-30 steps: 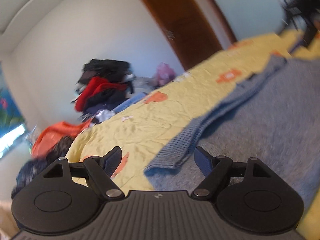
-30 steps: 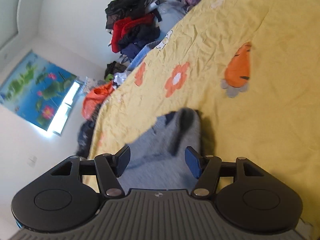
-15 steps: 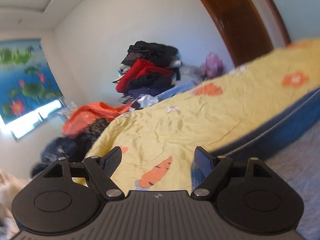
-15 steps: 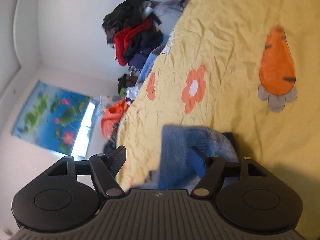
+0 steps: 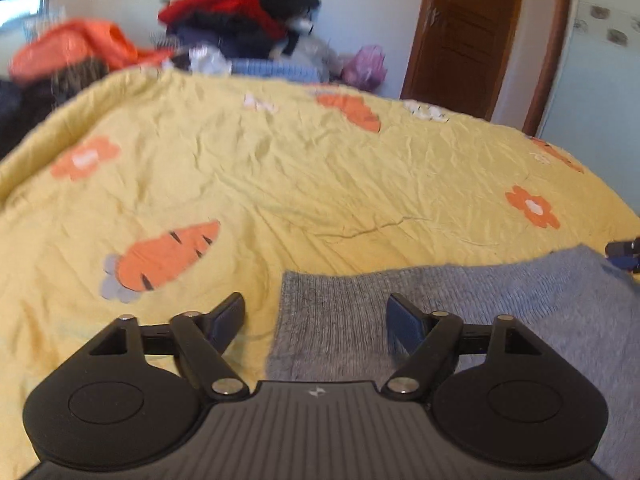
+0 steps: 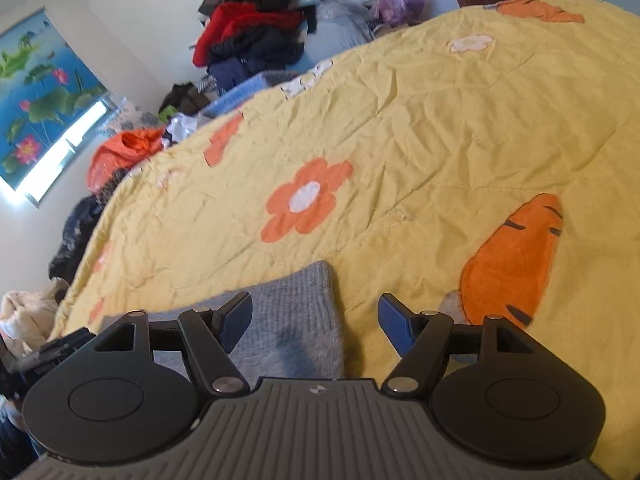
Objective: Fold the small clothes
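Sweater flat on the quilt, both tools spread

Left tool hovers with fingers apart over the ribbed edge of the grey knit sweater, gripping nothing. Right tool is likewise spread above the sweater's other corner. The sweater lies on the yellow carrot-print quilt. Beyond the quilt's far edge sits a clothes pile, and further right a wooden door.
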Demonstrator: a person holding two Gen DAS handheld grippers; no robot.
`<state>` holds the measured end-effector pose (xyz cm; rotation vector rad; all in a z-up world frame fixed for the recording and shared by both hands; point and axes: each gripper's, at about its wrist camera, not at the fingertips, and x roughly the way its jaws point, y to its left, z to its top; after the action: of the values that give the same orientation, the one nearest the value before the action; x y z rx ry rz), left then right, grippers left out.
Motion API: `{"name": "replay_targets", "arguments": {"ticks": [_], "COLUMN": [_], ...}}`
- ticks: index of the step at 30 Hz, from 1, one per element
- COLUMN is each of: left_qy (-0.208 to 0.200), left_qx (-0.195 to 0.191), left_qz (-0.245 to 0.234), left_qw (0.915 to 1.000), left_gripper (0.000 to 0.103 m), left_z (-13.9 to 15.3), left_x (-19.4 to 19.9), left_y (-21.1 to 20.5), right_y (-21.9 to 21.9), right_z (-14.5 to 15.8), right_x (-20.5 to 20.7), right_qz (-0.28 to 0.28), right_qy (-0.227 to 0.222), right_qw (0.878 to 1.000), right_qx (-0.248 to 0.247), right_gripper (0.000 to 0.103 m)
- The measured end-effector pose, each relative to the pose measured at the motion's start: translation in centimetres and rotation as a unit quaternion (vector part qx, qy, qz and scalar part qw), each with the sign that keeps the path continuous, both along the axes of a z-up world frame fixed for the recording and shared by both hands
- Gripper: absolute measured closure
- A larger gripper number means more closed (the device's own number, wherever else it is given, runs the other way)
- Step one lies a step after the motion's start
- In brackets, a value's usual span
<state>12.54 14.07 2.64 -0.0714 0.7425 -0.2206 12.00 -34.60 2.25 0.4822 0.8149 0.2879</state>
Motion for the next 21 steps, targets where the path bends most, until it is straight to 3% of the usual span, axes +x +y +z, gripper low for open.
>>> {"name": "replay_targets", "arguments": {"ticks": [1, 2, 4, 5, 7, 8, 11, 14, 18, 19, 21], "left_qy": [0.015, 0.026, 0.023, 0.016, -0.005, -0.018, -0.034, -0.002, -0.018, -0.016, -0.018], "left_qx": [-0.003, -0.002, 0.007, 0.009, 0.025, 0.039, 0.049, 0.044, 0.112, 0.125, 0.172], "left_qz": [0.002, 0.001, -0.007, -0.012, -0.008, 0.000, 0.032, 0.046, 0.043, 0.046, 0.071], "left_qw": [0.9999, 0.9996, 0.9997, 0.9998, 0.9996, 0.9991, 0.9977, 0.9980, 0.9926, 0.9910, 0.9824], "left_gripper": [0.061, 0.074, 0.084, 0.092, 0.095, 0.096, 0.097, 0.097, 0.092, 0.088, 0.068], "left_z": [-0.2, -0.5, -0.4, -0.2, 0.3, 0.7, 1.3, 0.2, -0.4, -0.2, 0.8], "left_x": [0.5, 0.9, 0.9, 0.6, -0.3, -0.6, -1.0, 0.0, -0.5, -0.8, -1.8], "left_y": [-0.2, -0.3, -0.8, -1.0, -1.2, -1.2, -0.3, 0.7, -1.3, -1.7, -2.9], "right_y": [0.4, 0.7, 1.2, 1.5, 1.9, 2.2, 2.5, 2.0, 2.8, 2.7, 2.3], "right_z": [-0.2, -0.1, -0.1, -0.3, -0.4, -0.4, 0.5, 1.1, -0.7, -0.8, 0.1], "right_x": [0.2, 0.2, 0.5, 0.7, 0.9, 0.8, 0.3, 0.0, 0.5, 0.1, -0.7], "right_qz": [0.005, 0.009, 0.025, 0.038, 0.057, 0.062, 0.052, 0.027, 0.027, 0.019, -0.006], "right_qy": [-0.005, -0.012, -0.013, -0.009, 0.000, -0.006, -0.036, -0.062, -0.036, -0.038, -0.035], "right_qw": [1.000, 1.000, 1.000, 0.999, 0.998, 0.998, 0.998, 0.998, 0.998, 0.999, 0.999], "right_qx": [-0.004, -0.008, -0.010, -0.008, 0.001, -0.002, -0.019, 0.000, -0.034, -0.028, -0.018], "right_gripper": [0.030, 0.030, 0.044, 0.060, 0.073, 0.082, 0.083, 0.083, 0.081, 0.078, 0.048]}}
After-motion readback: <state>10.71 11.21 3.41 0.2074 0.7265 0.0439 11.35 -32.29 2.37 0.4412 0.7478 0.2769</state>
